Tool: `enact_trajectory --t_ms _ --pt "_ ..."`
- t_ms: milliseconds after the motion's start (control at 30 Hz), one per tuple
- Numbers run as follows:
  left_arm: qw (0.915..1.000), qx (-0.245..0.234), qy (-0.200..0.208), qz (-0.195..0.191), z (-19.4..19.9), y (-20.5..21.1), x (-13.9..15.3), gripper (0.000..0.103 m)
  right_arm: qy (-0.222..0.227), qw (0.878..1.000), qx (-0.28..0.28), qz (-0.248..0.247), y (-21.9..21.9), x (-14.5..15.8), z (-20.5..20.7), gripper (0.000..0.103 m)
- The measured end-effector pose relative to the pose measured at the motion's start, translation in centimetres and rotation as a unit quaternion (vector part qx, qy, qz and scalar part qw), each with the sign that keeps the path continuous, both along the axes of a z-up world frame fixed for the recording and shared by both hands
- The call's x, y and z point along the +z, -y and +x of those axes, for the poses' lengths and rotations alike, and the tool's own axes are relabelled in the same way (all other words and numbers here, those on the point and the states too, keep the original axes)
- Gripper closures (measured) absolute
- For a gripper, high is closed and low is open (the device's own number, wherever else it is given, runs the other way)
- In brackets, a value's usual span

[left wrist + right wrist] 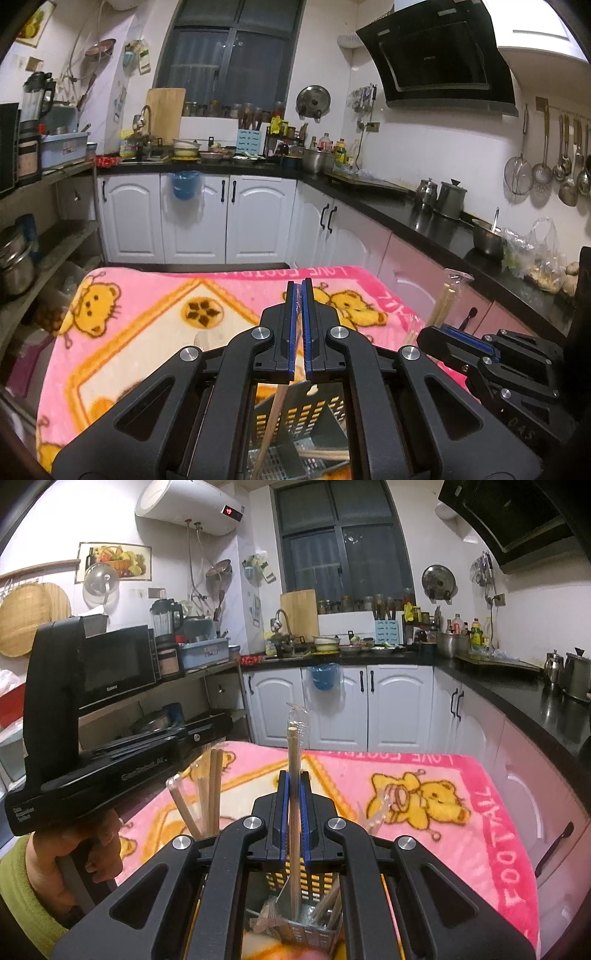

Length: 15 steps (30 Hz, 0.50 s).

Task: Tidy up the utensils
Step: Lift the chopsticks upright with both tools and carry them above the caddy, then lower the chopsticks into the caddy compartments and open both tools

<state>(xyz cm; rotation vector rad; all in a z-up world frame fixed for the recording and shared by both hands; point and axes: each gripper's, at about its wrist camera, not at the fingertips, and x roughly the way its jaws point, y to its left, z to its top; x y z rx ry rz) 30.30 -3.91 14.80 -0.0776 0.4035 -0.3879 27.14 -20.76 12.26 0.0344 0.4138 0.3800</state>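
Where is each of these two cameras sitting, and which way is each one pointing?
Left wrist: on the left hand-held gripper, looking along its shut fingers over the pink blanket toward the white cabinets; the right hand-held gripper shows beside it.
Right wrist: on the right hand-held gripper, shut on a wrapped chopstick above the slotted holder; a hand and green sleeve show.
Both share the blanket, holder, cabinets and window.

The pink blanket (491, 834) has big white letters. One edge says "FOOTBALL" and the far edge says "LOVE", upside down. The left gripper (144, 766) says "GenRobot.AI" on its side. The black microwave (114, 664) has a small word, too tiny to read.
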Motion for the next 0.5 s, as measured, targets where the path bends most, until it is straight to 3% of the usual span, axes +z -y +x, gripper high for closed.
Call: enact_trajectory --t_ms 367,500 --pt "0.9998 -0.003 -0.019 -0.003 -0.6 -0.8 -1.6 0.102 -0.023 1.000 -0.006 -0.001 0.4 -0.9 -0.1 0.096" --pt "0.9997 0.000 -0.025 -0.003 -0.9 -1.2 -1.9 0.096 -0.030 0.999 -0.014 0.002 1.0 -1.1 -0.4 0.084"
